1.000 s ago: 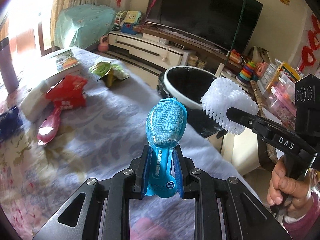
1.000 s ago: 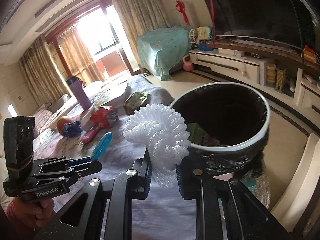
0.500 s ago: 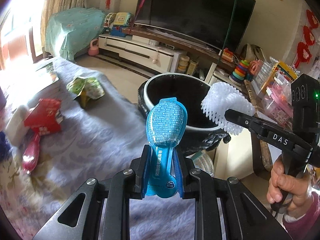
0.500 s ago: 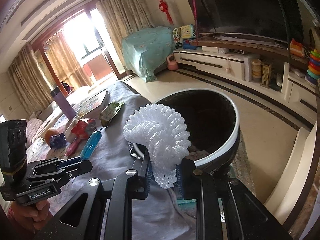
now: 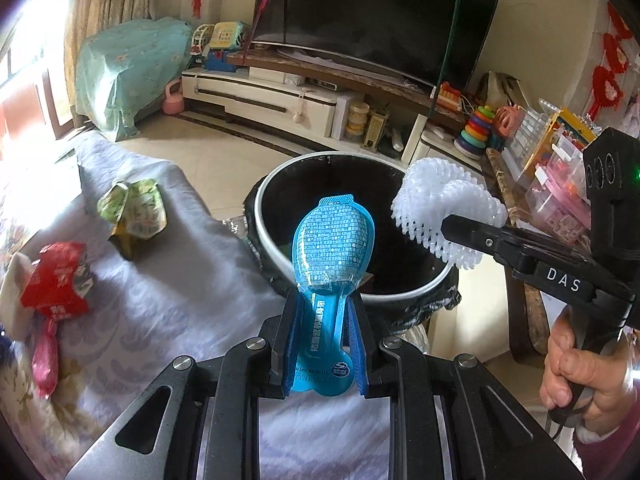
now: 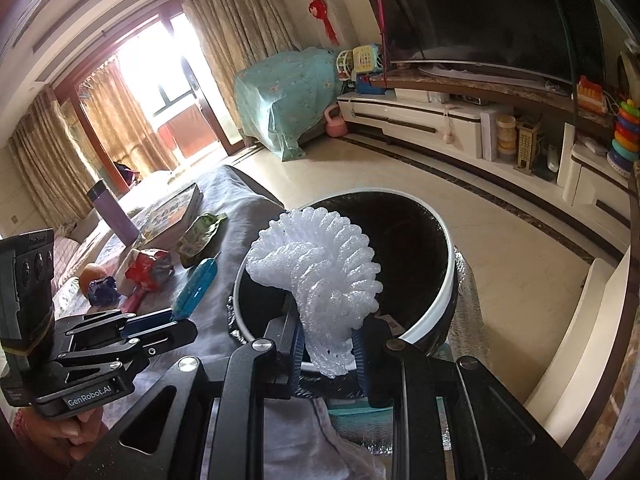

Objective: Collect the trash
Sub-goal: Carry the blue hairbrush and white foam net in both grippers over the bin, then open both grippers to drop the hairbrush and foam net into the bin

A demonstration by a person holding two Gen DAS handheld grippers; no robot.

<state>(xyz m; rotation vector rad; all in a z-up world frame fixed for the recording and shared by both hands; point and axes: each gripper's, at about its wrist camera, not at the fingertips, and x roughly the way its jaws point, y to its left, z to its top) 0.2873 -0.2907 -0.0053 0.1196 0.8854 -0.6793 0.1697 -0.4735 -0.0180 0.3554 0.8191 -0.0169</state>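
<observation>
My left gripper [image 5: 323,312] is shut on a blue spoon-shaped plastic wrapper [image 5: 332,240] and holds it at the near rim of the black-lined trash bin [image 5: 280,192]. My right gripper [image 6: 326,336] is shut on a white foam fruit net [image 6: 320,268] and holds it over the bin's [image 6: 444,292] near rim. The net [image 5: 440,208] and right gripper [image 5: 472,232] also show in the left wrist view, over the bin's right side. The left gripper [image 6: 176,320] with the wrapper [image 6: 196,286] shows in the right wrist view, left of the bin.
On the cloth-covered table [image 5: 180,288] lie a green wrapper [image 5: 136,208], a red wrapper [image 5: 60,280] and a pink spoon-shaped packet [image 5: 44,356]. A purple bottle [image 6: 112,212], a book [image 6: 168,212], an orange [image 6: 90,272] and a blue wrapper [image 6: 102,290] sit farther back.
Both grippers have moved forward towards the bin with their loads. The blue wrapper and the foam net now hang over the bin's rim. Both grips are unchanged.
</observation>
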